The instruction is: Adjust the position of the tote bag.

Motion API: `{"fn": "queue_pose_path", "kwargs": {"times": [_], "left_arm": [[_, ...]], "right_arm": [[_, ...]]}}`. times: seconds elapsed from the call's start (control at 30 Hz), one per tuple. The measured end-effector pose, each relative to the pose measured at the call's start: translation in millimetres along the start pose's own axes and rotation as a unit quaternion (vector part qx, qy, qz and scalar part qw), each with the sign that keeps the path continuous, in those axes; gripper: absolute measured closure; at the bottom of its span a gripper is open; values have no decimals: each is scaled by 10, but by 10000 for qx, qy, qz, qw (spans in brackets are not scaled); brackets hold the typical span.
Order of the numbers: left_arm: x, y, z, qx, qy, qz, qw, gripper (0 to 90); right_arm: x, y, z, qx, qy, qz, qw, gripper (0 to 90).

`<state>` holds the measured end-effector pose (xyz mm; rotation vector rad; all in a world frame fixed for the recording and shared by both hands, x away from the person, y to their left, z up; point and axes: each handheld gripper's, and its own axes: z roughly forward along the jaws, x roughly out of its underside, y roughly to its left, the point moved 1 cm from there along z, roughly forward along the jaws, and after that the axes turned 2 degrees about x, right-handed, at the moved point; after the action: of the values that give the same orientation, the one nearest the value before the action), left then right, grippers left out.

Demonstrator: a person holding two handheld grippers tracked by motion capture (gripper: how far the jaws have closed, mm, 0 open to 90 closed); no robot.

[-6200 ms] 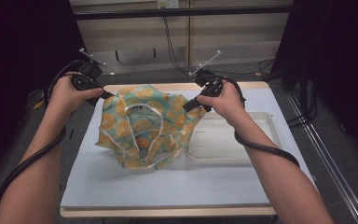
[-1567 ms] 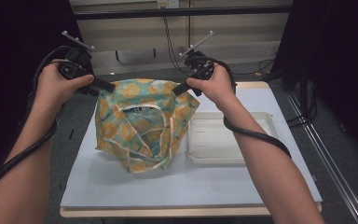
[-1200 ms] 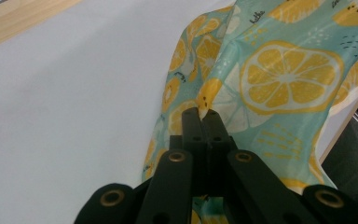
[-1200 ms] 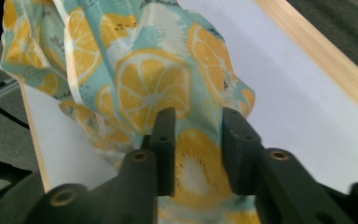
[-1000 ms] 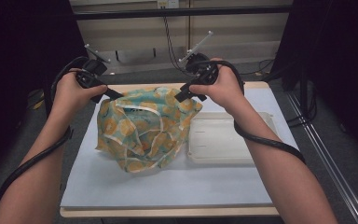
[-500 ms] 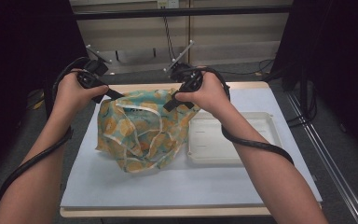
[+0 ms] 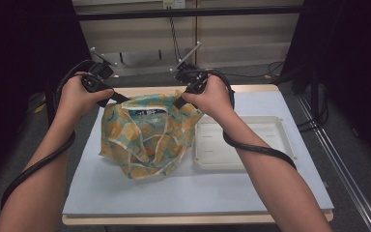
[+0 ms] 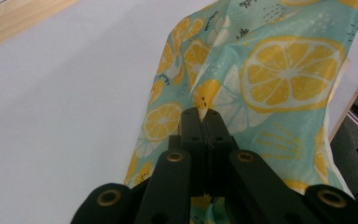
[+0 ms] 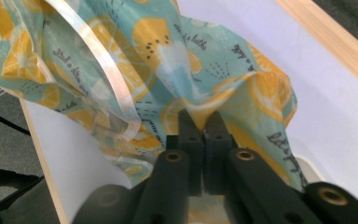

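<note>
Both tongs pinch the lemon-print bag (image 7: 147,137): left gripper (image 8: 200,114) and right gripper (image 9: 201,122), whose jaws have just closed on cloth. I judge it light, limp, slightly slick; its top rim at the tips is the best hold.

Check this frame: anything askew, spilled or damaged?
Nothing stands out. The lemon-print bag is crumpled but looks intact, pinched at its top edge by the left hand-held gripper and right hand-held gripper. The white tray sits square beside it.

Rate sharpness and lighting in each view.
High view: table evenly lit, surroundings dark, bag fairly sharp. Left gripper view: lemon print sharp, left gripper soft up close. Right gripper view: cloth slightly blurred, pale handle strap glossy, right gripper out of focus.
</note>
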<state>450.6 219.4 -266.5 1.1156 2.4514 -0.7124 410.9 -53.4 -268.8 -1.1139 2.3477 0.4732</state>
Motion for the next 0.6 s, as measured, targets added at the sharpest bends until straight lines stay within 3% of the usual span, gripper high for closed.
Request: {"fn": "queue_pose_path", "kwargs": {"times": [0.27,0.43,0.53,0.6], "left_arm": [[0,22,-50,49,-96,0,9999,899],[-14,33,-80,45,-194,-18,9998,899],[-24,49,-90,27,-232,23,9997,898],[-21,62,-90,18,-273,5,9996,898]], "right_arm": [[-26,-6,-136,-49,61,2,10000,900],[-61,-14,-300,-184,-76,61,9998,900],[-105,-31,-372,-388,-300,185,9986,900],[-147,-40,-392,-353,-352,157,9986,900]]}}
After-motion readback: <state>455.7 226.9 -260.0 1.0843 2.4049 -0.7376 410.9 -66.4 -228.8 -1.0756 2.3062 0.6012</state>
